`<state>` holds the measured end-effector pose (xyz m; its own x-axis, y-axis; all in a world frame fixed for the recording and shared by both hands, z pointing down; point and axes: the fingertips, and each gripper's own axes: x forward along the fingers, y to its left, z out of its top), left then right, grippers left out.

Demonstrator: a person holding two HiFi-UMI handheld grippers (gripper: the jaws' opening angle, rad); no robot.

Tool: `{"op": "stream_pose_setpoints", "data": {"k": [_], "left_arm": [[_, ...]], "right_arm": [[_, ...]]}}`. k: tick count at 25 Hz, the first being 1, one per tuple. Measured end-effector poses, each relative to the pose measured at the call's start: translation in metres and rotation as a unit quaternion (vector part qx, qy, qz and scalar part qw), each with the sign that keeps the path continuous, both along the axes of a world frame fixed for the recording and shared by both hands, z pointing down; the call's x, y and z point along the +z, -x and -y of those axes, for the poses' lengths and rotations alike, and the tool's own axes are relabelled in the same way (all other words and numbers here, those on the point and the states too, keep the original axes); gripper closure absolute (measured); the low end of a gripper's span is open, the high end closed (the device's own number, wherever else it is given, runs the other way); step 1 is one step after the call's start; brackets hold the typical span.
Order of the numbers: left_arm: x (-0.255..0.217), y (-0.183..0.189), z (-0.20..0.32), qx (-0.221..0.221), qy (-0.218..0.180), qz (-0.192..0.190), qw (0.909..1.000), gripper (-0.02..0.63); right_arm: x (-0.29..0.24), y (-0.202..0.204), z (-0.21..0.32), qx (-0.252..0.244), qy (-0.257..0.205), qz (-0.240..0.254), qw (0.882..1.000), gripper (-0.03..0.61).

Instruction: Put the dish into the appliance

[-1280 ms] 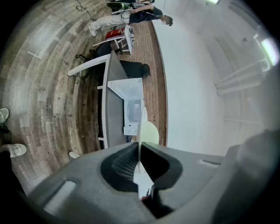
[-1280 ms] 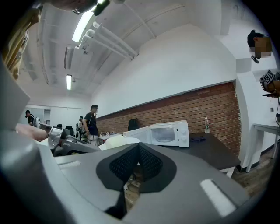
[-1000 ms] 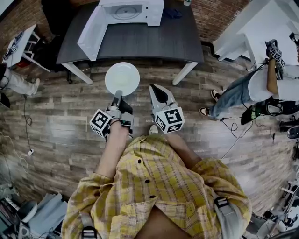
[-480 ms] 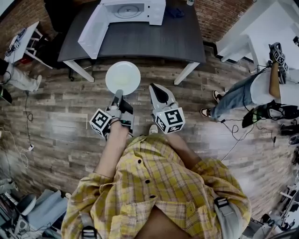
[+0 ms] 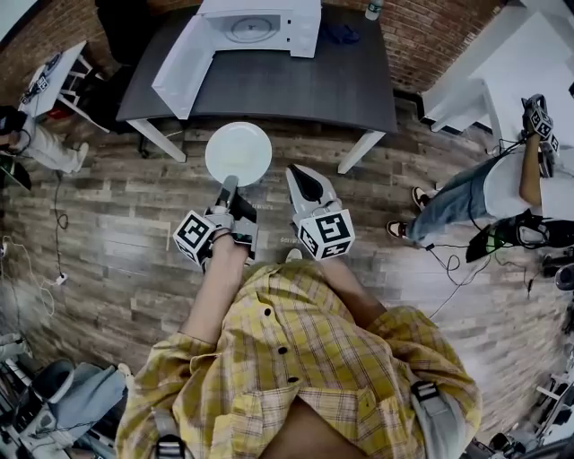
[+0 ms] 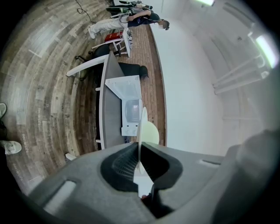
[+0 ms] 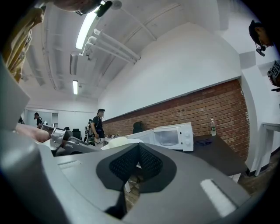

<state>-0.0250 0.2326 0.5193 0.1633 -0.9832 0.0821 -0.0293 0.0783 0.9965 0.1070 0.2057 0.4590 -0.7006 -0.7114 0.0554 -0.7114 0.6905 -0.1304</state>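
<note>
A round white plate [image 5: 239, 152] is held level over the wooden floor, short of the dark table [image 5: 296, 85]. My left gripper [image 5: 228, 186] is shut on its near rim; in the left gripper view the plate [image 6: 141, 127] shows edge-on, pinched between the jaws. The white microwave [image 5: 256, 27] stands at the table's far side with its door [image 5: 184, 64] swung open to the left. My right gripper [image 5: 303, 179] hangs beside the plate, shut and holding nothing. From the right gripper view I see the microwave [image 7: 170, 136] and the plate [image 7: 118, 142] ahead.
A bottle [image 5: 374, 9] and a blue cloth [image 5: 341, 33] lie on the table right of the microwave. A person in jeans [image 5: 475, 184] stands at the right by a white table [image 5: 502, 63]. A white stool [image 5: 49, 81] and cables [image 5: 54, 242] are at the left.
The table and microwave have drawn slightly nearer in the head view as I step forward. The plate stays gripped by the left gripper; the right gripper keeps its place beside it.
</note>
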Motion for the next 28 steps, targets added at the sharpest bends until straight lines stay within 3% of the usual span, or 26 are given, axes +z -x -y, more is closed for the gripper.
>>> {"op": "stream_pose_setpoints", "data": {"k": [9, 16, 28], "left_arm": [[-0.008, -0.027, 0.009, -0.020, -0.013, -0.032, 0.9992, 0.604], [-0.004, -0.032, 0.010, -0.031, -0.013, -0.029, 0.9990, 0.604], [0.018, 0.002, 0.044, -0.028, 0.010, -0.023, 0.9993, 0.604]], "right_arm": [[0.008, -0.017, 0.009, -0.019, 0.003, 0.003, 1.000, 0.574], [0.014, -0.023, 0.014, -0.022, 0.010, 0.001, 1.000, 0.574], [0.025, 0.011, 0.048, -0.022, 0.020, 0.000, 1.000, 0.574]]}}
